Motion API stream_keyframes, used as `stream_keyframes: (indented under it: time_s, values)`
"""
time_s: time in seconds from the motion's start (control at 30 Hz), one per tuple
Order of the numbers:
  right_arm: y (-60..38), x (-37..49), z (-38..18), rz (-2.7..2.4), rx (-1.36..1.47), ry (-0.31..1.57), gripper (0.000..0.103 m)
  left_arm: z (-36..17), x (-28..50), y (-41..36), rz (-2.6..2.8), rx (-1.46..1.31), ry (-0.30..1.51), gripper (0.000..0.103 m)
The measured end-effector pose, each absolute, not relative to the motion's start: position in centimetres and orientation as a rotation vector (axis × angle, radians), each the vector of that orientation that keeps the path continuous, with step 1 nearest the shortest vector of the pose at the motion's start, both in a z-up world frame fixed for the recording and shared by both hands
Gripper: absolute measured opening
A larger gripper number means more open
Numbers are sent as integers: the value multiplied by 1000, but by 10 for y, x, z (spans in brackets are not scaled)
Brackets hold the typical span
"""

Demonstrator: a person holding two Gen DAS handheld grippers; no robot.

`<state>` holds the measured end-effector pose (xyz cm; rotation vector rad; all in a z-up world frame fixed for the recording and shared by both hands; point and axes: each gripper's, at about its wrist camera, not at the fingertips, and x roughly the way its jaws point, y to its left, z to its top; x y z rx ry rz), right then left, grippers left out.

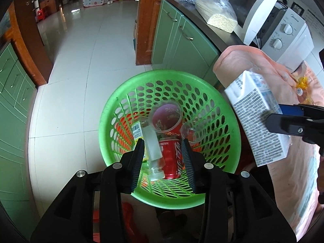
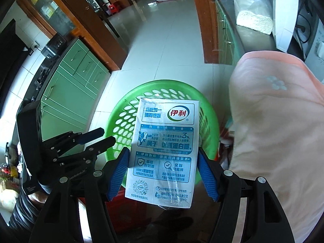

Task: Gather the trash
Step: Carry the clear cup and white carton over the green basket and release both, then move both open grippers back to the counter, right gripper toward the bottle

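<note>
A green plastic basket (image 1: 113, 105) stands on the tiled floor. It holds a red cola can (image 1: 173, 158), a clear bottle (image 1: 152, 147), a clear cup with a red lining (image 1: 166, 117), a small clear cup (image 1: 190, 133) and a yellow barcoded pack (image 1: 136, 130). My left gripper (image 1: 162, 141) hangs open over the basket, with nothing between its fingers. My right gripper (image 2: 162, 149) is shut on a white and blue milk carton (image 2: 164, 147), held over the basket's (image 2: 121, 101) near right rim. The left wrist view shows the carton (image 1: 257, 117) at the right.
A peach cloth (image 2: 273, 121) drapes over the surface just right of the basket. A microwave (image 1: 289, 38) and a bag of noodles (image 1: 216, 14) sit on the counter above green cabinets (image 1: 182, 40). More green cabinets (image 2: 77, 81) line the left. A person's hand holds the left gripper (image 2: 101, 137).
</note>
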<state>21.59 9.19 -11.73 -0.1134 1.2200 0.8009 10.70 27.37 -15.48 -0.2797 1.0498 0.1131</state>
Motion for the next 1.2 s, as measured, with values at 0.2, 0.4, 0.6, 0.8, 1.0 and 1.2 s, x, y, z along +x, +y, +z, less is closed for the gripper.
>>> stream_keyframes:
  time_s: [0.2, 0.4, 0.6, 0.8, 1.0, 1.2]
  values:
    - [94, 214, -116, 814, -90, 1215, 69, -149, 105, 280, 124, -282, 1043, 38]
    - [80, 212, -107, 810, -85, 1195, 69, -146, 105, 278, 122, -274, 1041, 38]
    - [50, 212, -92, 775, -72, 1161, 69, -140, 111, 268, 100, -253, 1033, 38]
    - [1, 221, -81, 691, -43, 1133, 69, -132, 122, 248, 62, -225, 1026, 38]
    - [-61, 234, -75, 575, -23, 1123, 69, -127, 136, 220, 11, -190, 1025, 38]
    - [-127, 244, -73, 459, -19, 1114, 69, -121, 149, 193, -33, -151, 1025, 38]
